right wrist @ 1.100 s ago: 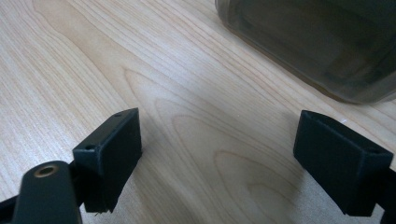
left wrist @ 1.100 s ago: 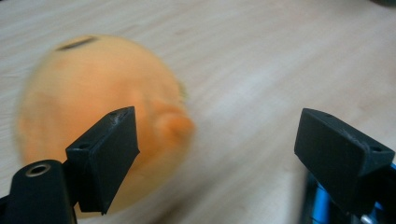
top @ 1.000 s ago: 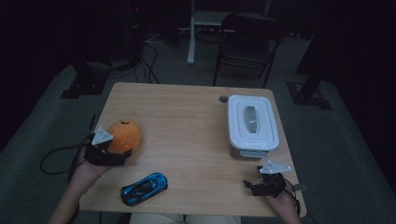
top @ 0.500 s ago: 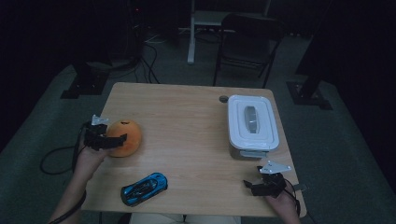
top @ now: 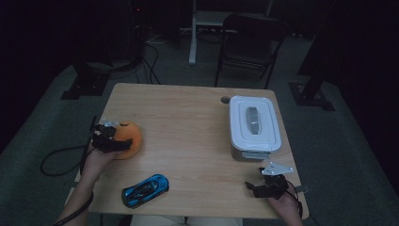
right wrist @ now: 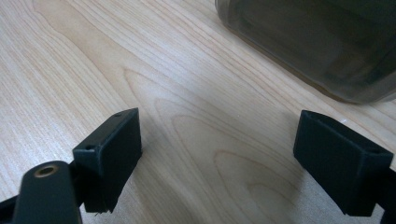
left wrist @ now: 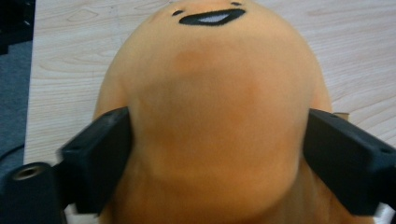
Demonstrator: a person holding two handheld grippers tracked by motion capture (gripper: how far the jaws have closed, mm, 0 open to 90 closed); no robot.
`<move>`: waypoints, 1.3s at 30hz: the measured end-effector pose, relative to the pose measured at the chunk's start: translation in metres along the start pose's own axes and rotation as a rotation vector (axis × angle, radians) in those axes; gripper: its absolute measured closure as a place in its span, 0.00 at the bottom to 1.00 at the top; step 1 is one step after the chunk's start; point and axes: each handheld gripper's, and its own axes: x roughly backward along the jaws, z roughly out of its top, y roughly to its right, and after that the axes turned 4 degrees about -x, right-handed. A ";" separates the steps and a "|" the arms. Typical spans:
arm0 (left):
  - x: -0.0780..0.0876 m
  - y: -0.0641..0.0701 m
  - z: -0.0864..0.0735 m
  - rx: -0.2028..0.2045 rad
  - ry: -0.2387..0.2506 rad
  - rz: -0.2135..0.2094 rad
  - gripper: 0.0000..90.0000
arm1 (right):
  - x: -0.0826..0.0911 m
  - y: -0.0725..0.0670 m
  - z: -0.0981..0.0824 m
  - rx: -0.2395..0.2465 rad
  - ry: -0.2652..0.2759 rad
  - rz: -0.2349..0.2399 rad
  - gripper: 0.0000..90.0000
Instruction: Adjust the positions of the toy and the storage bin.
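Observation:
An orange plush toy [top: 129, 140] with a small black smiling face lies near the table's left edge. My left gripper [top: 117, 140] reaches in from its left side. In the left gripper view the toy [left wrist: 215, 102] bulges between the two black pads [left wrist: 100, 154], which press into its sides. The jaws have just been closing on it. My right gripper [top: 256, 187] rests low over the front right corner. Its jaws stand wide apart over bare wood [right wrist: 219, 158], with nothing between them.
A container with a white lid [top: 254, 125] stands at the right, just beyond the right gripper; its dark wall [right wrist: 317, 42] shows in the right gripper view. A blue toy car [top: 145, 189] lies near the front edge of the wooden table [top: 188, 117]. A chair stands behind the table.
The left hand has shifted and sunk a little at the orange toy, and its jaws have drawn in on the toy's sides. The right gripper, car and container have not moved.

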 end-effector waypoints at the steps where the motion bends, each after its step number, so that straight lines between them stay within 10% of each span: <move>1: 0.001 0.001 -0.001 -0.009 0.005 0.008 0.26 | 0.000 0.000 0.000 0.000 0.000 0.000 0.17; 7: 0.016 0.004 -0.004 0.004 0.060 0.015 0.50 | 0.000 0.000 0.000 0.000 0.000 0.000 0.17; 23: 0.077 0.018 -0.034 -0.045 0.124 -0.029 0.51 | 0.000 0.000 0.000 -0.001 0.000 -0.001 0.17; 39: 0.058 0.020 -0.063 -0.016 0.059 -0.097 0.49 | 0.000 0.000 0.000 -0.001 0.001 -0.001 0.17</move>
